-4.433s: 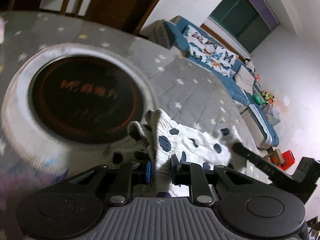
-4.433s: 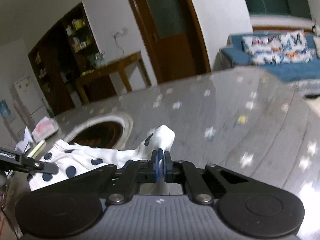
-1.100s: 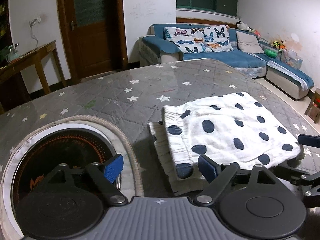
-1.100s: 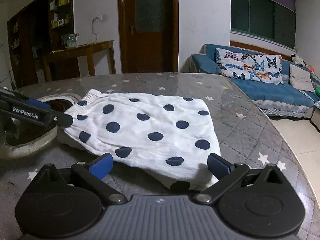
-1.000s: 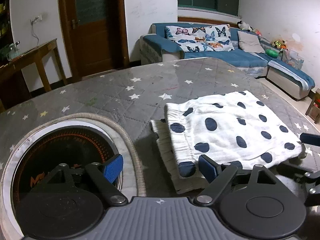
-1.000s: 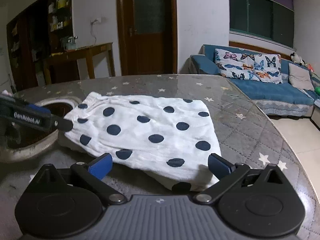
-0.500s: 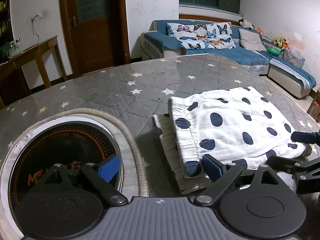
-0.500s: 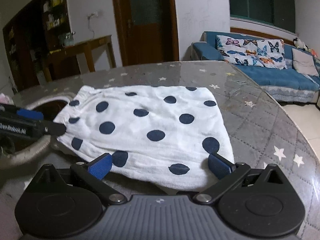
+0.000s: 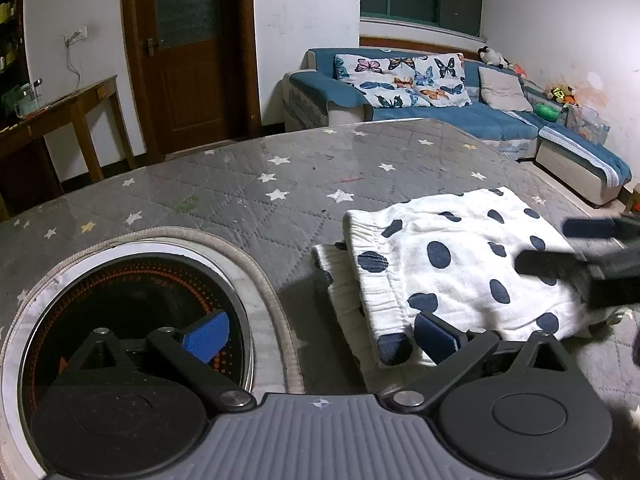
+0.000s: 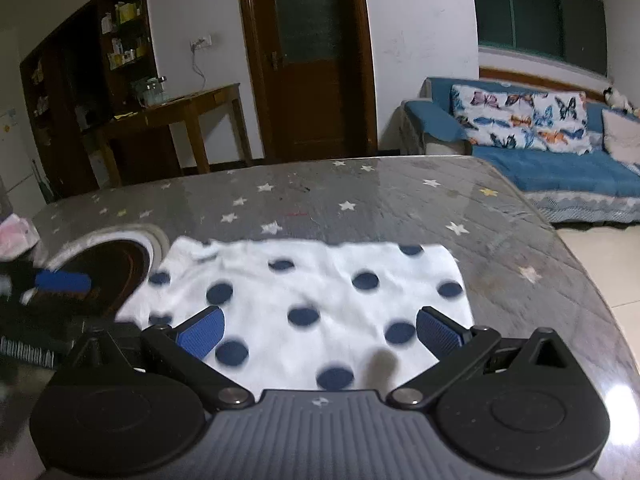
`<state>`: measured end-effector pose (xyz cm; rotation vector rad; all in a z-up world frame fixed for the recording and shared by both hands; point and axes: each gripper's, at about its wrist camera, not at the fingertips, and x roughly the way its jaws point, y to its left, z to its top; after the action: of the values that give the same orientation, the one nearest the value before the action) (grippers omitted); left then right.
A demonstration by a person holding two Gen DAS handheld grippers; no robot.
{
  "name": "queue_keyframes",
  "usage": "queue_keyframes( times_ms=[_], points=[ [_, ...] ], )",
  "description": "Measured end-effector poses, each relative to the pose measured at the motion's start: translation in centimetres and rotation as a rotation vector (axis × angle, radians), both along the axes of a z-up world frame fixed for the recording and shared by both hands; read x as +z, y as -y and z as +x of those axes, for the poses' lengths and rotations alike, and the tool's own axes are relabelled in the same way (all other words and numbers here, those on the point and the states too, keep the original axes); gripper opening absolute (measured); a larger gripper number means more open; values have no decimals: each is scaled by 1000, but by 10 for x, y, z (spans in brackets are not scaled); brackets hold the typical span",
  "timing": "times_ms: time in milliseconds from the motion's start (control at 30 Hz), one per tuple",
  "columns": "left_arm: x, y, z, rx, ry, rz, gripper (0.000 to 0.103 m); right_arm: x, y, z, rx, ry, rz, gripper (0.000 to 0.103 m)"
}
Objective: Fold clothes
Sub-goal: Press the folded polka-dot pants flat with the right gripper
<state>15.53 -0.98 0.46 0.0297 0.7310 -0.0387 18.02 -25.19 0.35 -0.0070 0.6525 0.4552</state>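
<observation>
The folded polka-dot shorts lie flat on the star-quilted table, so the left gripper is opening with nothing between its jaws, and the right gripper hovers wide and empty over them

No readable text is showing anywhere; orange marks are glowing inside the round heater set in the tabletop, beside the polka-dot garment, too dim to read.

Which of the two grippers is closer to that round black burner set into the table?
Left. The left gripper hangs partly over the burner, jaws opening and empty; the right gripper is over the polka-dot cloth beside it.
</observation>
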Motion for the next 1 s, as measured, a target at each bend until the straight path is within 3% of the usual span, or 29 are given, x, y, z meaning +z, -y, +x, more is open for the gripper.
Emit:
queue_keyframes(
  times_ms=[167,433,800,1000],
  points=[
    [-4,-1,3,-1,-12,-2,102,0,-20,40,-10,-63,-2,103],
    [-11,-5,6,-15,-34,-19,103,-27,-49,84,-45,-185,-58,103],
    [-9,-8,7,-18,-45,-58,103,-17,-58,86,-50,-151,-43,103],
    [-10,-11,8,-12,-53,-64,103,-28,-69,87,-51,-143,-88,103]
  ],
)
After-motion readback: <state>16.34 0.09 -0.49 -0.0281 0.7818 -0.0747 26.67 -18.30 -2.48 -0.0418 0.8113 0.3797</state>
